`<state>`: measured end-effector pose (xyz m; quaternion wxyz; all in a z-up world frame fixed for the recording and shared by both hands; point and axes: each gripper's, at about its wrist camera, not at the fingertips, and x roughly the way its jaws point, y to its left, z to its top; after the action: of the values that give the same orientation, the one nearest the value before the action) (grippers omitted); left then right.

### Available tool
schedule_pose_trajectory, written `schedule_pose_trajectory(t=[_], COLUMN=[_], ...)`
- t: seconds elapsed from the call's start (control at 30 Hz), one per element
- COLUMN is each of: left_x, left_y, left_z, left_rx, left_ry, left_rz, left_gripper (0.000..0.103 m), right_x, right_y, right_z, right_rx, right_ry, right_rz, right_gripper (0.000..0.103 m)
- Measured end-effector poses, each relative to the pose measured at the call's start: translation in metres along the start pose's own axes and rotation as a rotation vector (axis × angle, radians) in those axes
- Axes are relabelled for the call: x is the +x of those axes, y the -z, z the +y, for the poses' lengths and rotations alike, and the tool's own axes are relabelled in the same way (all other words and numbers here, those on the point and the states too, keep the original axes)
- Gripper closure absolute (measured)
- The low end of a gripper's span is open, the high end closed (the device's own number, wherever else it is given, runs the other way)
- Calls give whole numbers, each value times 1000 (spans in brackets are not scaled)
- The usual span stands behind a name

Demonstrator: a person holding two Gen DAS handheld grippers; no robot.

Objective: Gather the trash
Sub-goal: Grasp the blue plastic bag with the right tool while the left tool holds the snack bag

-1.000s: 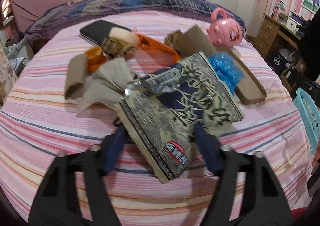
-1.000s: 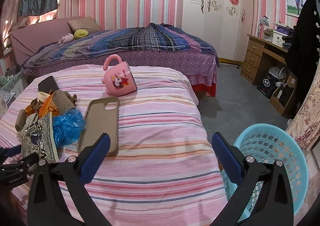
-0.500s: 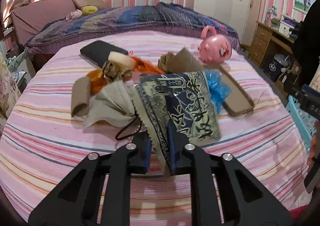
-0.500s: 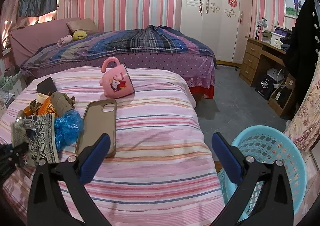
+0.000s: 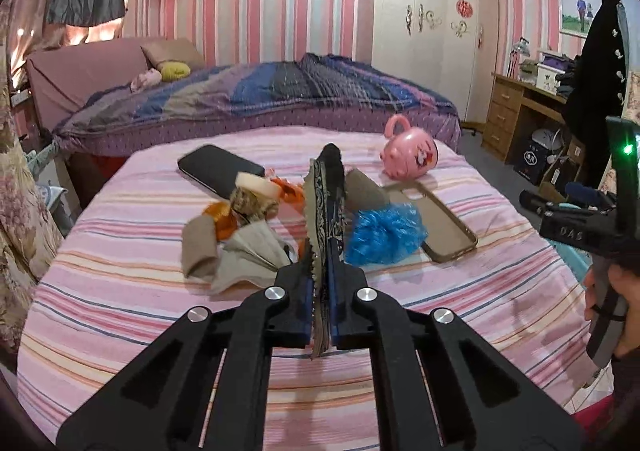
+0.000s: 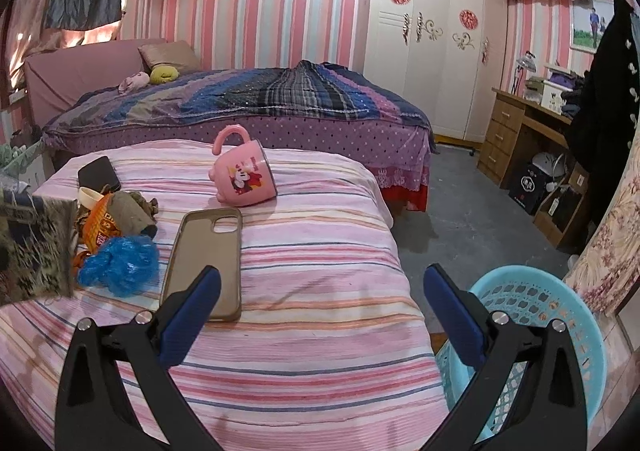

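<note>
— Left gripper [image 5: 320, 291]: what does it have?

— Its two blue-padded fingers are pressed together on the lower edge of a printed snack wrapper [image 5: 325, 207]. The wrapper stands edge-on, upright and lifted off the striped table cover [image 5: 120, 291]. From the right wrist view the same wrapper [image 6: 34, 247] shows flat-on at the far left, dark with pale patterning.

— And the right gripper [image 6: 320, 311]?

— Spread wide, nothing between its fingers. It hangs over the near edge of the table, with the light blue basket [image 6: 560, 315] on the floor just below and to the right of it.

— Where is the rest of the trash?

— Heaped on the left part of the table: a crumpled blue plastic bag [image 5: 384, 235], an orange wrapper [image 6: 102, 225], brown paper scraps [image 5: 200, 247] and a grey-beige crumpled sheet [image 5: 252, 255]. The blue bag lies just beside a phone case [image 6: 208, 259], which lies open-side up.

— Anything else on the table?

— A pink cartoon mug [image 6: 242, 177] lies on its side beyond the case, handle up. A black phone [image 5: 218, 169] lies flat at the far left, behind the heap.

— And beyond the table?

— A bed [image 6: 260, 99] with a striped blanket and a wooden desk [image 6: 520, 131] at the right wall.
</note>
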<state>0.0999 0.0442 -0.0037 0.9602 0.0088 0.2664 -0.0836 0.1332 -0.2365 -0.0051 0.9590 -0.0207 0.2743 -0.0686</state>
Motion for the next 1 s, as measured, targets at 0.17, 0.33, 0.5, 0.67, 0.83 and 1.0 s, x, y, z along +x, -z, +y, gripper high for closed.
schedule_pose_trajectory(t=[0.17,0.33,0.5,0.67,0.83,1.0], left_x=[-16,-20,-18,-8,-7,0], left_y=[-3,-5,-4,-3,-4,-2], left_z=[19,47,71,81,85,89], left_rx=[-28,-84,-123,-129,-147,-153], left_ry=[-40,-109,-186,-242,-265,-280], left_rz=[-35,-44,-35,-5,2,23], left_gripper=[99,99,99,99,99,99], right_x=[-1,2,7,27,43,59], right_y=[0,0,2,7,8,12], right_z=[10,32,63,105,132,143], right_rx=[-17,-57,-106,-180,-213,-191], right_ry=[-27,-102,-177,-251,-303,-403], right_rz=[-7,-5,7,66,117,200], right_gripper=[4,4,4,4,10,58])
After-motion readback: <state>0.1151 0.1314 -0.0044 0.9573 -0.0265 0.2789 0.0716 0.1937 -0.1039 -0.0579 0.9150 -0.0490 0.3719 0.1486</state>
